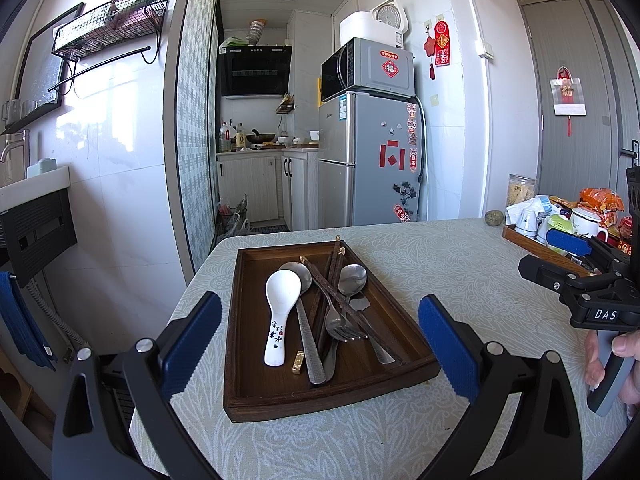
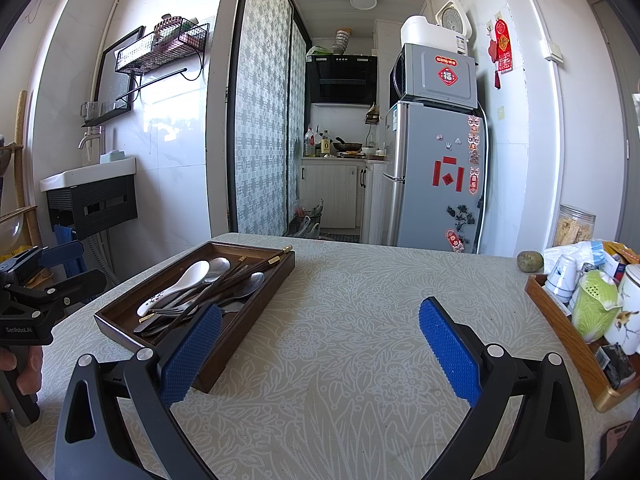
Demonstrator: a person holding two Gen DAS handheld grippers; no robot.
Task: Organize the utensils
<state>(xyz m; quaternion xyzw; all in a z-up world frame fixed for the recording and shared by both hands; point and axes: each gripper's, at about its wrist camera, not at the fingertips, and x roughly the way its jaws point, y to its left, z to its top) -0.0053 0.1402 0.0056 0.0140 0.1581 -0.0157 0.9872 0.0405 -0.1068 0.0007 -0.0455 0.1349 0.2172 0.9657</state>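
Left gripper (image 1: 320, 344) "GenRobot.AI", right gripper (image 2: 320, 354) "DAS": fingers apart, empty; wooden tray (image 1: 400, 292) below.

One dark wooden tray (image 1: 280, 400) is being carried near the left edge of the surface (image 2: 340, 320). In it, one white ceramic spoon (image 1: 280, 312) is being counted, along with two metal spoons (image 1: 352, 278), one metal fork (image 1: 338, 326) and several dark chopsticks (image 1: 334, 264) whose exact number cannot be told. One small gold-coloured piece (image 1: 298, 361) is lying beside them. One second tray (image 2: 560, 320) is being carried at the right edge.
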